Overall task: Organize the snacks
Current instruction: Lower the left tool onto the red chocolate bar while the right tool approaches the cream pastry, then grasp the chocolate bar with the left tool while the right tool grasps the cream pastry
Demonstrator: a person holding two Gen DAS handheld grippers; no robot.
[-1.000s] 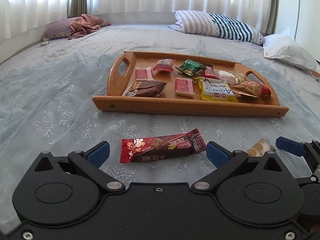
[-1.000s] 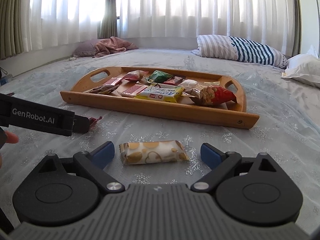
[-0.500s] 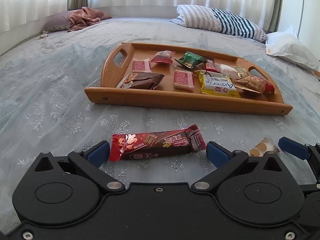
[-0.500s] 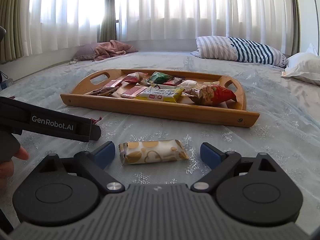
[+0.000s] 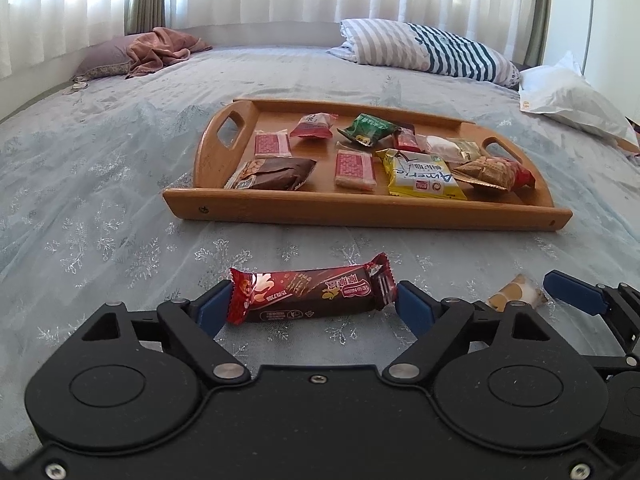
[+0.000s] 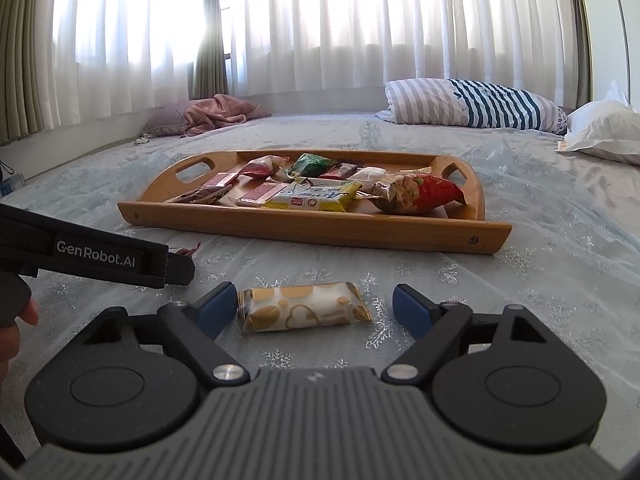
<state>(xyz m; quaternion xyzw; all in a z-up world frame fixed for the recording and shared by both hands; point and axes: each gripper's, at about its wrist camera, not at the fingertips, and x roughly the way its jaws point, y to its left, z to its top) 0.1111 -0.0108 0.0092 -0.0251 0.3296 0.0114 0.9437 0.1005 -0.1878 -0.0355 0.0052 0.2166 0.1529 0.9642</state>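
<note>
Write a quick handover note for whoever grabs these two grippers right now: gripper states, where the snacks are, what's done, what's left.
Left gripper: jaws closing around the red-brown chocolate bar lying on the bedspread; the pads look at the wrapper's ends, no firm grip yet.
Right gripper: jaws closing around the white-and-gold snack pack on the bedspread; a gap shows on its right side.
Wooden tray sits farther up the bed.
Done: about ten snacks already lie in the tray, including a yellow packet and a green packet.
Left: finish both grasps, then probably carry both into the tray.
</note>
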